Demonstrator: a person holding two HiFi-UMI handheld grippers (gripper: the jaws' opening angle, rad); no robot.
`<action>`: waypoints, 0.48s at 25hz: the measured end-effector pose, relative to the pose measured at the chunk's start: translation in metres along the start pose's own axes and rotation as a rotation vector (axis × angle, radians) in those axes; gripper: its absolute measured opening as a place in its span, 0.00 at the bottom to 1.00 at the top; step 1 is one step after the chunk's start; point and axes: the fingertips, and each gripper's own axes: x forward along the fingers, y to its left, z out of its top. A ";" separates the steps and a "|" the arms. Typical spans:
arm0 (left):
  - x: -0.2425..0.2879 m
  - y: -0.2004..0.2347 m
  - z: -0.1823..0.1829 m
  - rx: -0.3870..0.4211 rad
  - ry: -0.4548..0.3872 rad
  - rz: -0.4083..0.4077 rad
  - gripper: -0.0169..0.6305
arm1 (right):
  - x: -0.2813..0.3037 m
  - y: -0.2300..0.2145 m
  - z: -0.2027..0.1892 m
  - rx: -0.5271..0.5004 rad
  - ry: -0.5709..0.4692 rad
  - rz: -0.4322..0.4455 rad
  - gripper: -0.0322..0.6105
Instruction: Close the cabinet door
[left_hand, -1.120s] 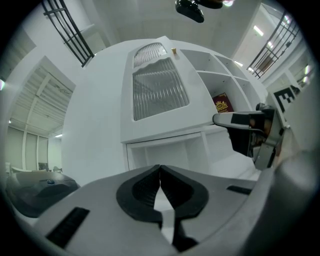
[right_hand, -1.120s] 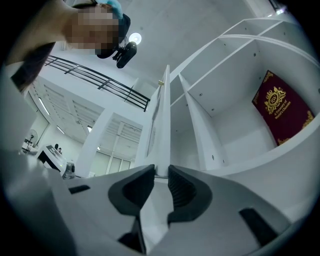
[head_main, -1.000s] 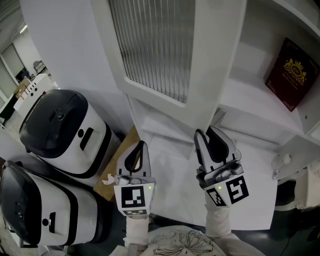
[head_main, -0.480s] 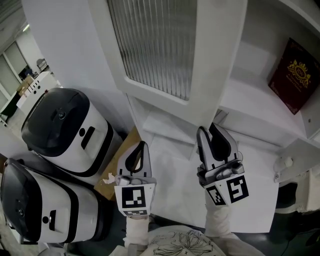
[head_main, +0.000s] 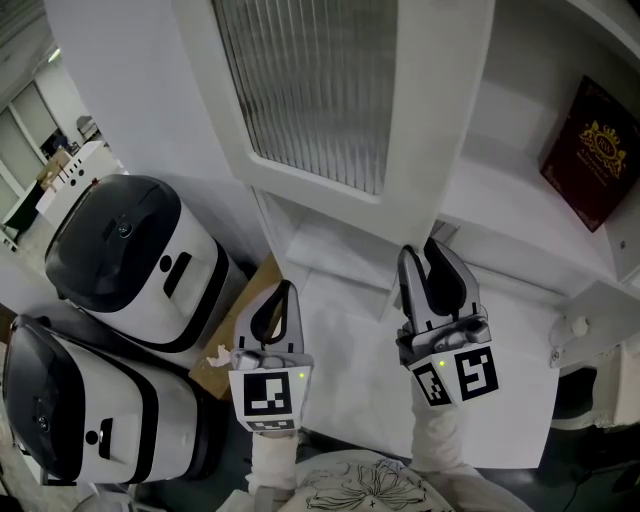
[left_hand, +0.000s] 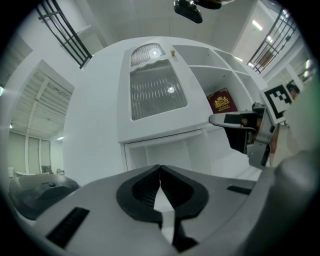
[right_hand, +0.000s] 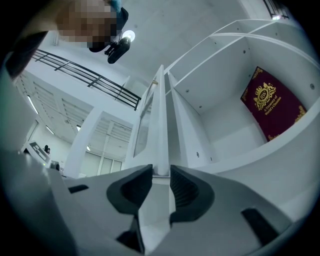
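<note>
Cabinet door (head_main: 425, 130): white frame with a ribbed glass pane, upper centre of the head view. Long axis upright, swung open, its free edge turned toward the camera and seen edge-on in the right gripper view. Right gripper (head_main: 422, 258): centre right, tilted slightly upward, jaws either side of the door's free edge near its bottom. Its jaws have just been opening, and the pads appear to stand clear of the edge, though the gap is thin. Left gripper (head_main: 283, 292): lower centre left, held level, jaws pressed together on nothing, apart from the door. Shelf (head_main: 500, 215): upper right, bearing a burgundy book (head_main: 592, 150) with a gold crest. White panel (head_main: 350, 350): beneath both grippers. Two white-and-black appliances (head_main: 120, 250): left side, cardboard scrap (head_main: 235, 325) beside them. White walls throughout.
</note>
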 end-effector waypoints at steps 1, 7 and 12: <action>0.000 0.000 0.000 0.000 0.000 0.000 0.03 | 0.000 -0.001 0.000 0.000 0.001 -0.005 0.22; 0.004 -0.001 -0.001 0.004 0.004 0.000 0.03 | 0.004 -0.008 -0.001 -0.001 0.003 -0.029 0.24; 0.007 -0.003 -0.002 0.002 0.007 0.000 0.03 | 0.006 -0.014 -0.003 0.002 0.009 -0.049 0.25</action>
